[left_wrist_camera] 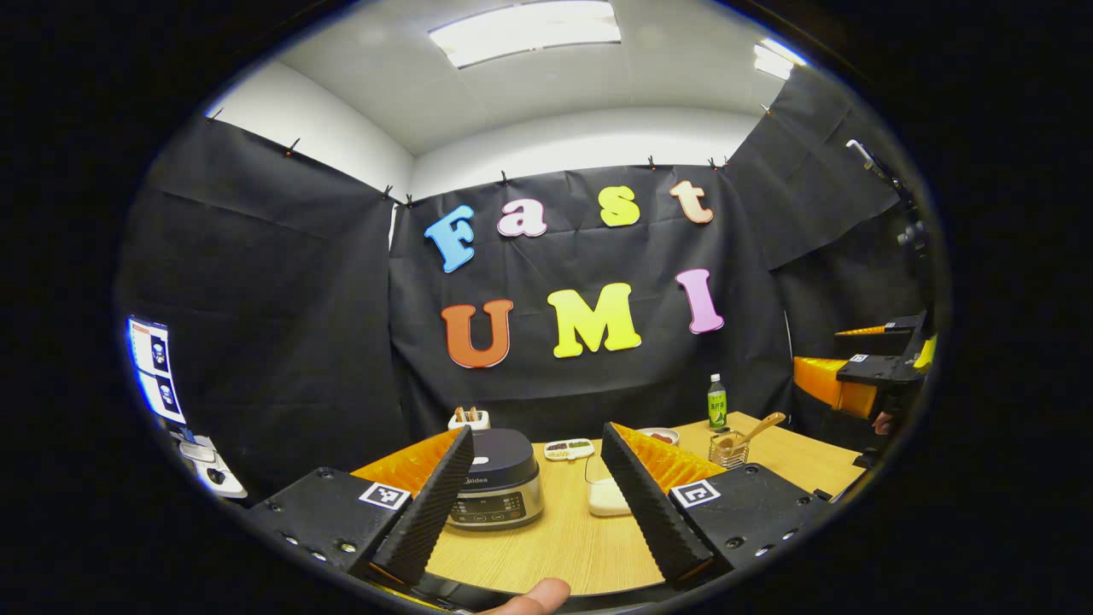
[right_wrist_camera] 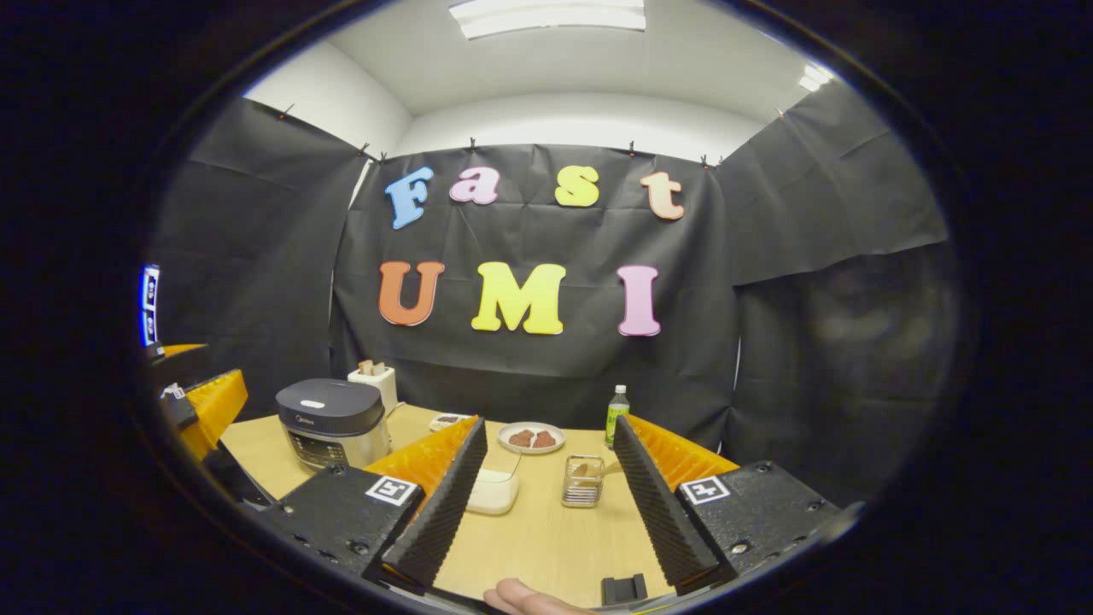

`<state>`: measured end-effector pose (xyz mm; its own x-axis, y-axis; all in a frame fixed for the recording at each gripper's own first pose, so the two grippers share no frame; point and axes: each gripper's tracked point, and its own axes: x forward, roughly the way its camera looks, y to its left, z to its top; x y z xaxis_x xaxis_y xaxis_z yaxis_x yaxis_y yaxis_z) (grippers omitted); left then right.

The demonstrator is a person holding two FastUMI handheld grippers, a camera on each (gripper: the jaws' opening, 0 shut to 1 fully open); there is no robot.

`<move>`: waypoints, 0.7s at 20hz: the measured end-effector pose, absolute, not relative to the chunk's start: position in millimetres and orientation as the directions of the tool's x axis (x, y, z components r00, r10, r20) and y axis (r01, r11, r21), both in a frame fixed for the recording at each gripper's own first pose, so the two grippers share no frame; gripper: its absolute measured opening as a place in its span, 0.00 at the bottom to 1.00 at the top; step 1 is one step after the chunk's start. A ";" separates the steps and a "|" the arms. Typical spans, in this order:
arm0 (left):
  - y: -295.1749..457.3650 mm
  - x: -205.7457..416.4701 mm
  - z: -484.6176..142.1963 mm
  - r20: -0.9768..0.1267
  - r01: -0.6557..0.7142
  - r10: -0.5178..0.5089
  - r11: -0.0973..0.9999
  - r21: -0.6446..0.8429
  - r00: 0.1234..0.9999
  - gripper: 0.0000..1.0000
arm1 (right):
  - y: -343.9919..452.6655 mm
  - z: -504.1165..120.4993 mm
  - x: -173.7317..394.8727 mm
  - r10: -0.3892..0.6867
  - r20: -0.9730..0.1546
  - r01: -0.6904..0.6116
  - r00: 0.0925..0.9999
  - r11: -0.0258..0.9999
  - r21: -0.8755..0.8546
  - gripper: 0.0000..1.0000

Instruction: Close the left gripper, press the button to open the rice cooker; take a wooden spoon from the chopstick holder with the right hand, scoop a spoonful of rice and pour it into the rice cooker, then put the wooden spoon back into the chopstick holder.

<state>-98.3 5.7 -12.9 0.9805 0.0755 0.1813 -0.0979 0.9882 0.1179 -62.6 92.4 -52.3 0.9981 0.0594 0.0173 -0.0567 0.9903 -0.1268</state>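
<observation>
Left gripper [left_wrist_camera: 542, 504], fingers spread wide, faces the closed rice cooker [left_wrist_camera: 498, 478], lower centre; bring the fingers together first, then press its lid button squarely.

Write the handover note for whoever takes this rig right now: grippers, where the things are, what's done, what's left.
Left gripper: open, empty, off the table, facing the rice cooker.
Right gripper: open, empty, facing the chopstick holder.
Rice cooker lid is shut. Wooden spoon stands in the chopstick holder. White rice container sits between cooker and holder.
Done: nothing.
Left: close left gripper, press the button, take spoon, scoop rice, pour into cooker, return spoon.
</observation>
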 end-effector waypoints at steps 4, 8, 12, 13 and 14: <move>13.1 -92.1 -17.3 0.167 -0.092 0.079 0.994 0.066 0.983 0.95 | 103.1 -44.1 -65.4 0.074 0.051 -0.069 0.996 0.993 -0.098 0.96; 34.4 -85.3 -15.7 0.169 -0.147 0.134 0.987 0.071 0.976 0.95 | 103.3 -46.3 -62.1 0.071 0.061 -0.066 0.996 0.994 -0.090 0.96; 34.8 -80.3 -18.9 0.161 -0.140 0.132 0.989 0.038 0.978 0.96 | 102.8 -43.1 -61.2 0.077 0.059 -0.072 0.995 0.994 -0.083 0.97; 36.3 -80.8 -15.1 0.171 -0.130 0.124 0.991 0.019 0.977 0.95 | 102.4 -43.1 -61.8 0.078 0.059 -0.073 0.995 0.994 -0.084 0.97; 38.8 -80.9 -13.3 0.178 -0.124 0.121 0.992 0.007 0.977 0.95 | 103.1 -43.6 -63.2 0.081 0.060 -0.076 0.995 0.994 -0.083 0.97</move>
<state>-80.9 38.8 -13.3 0.9767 0.1209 0.1776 -0.1240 0.9923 0.0068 -63.2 103.1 -43.6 0.9949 0.0807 0.0604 -0.0756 0.9937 -0.0829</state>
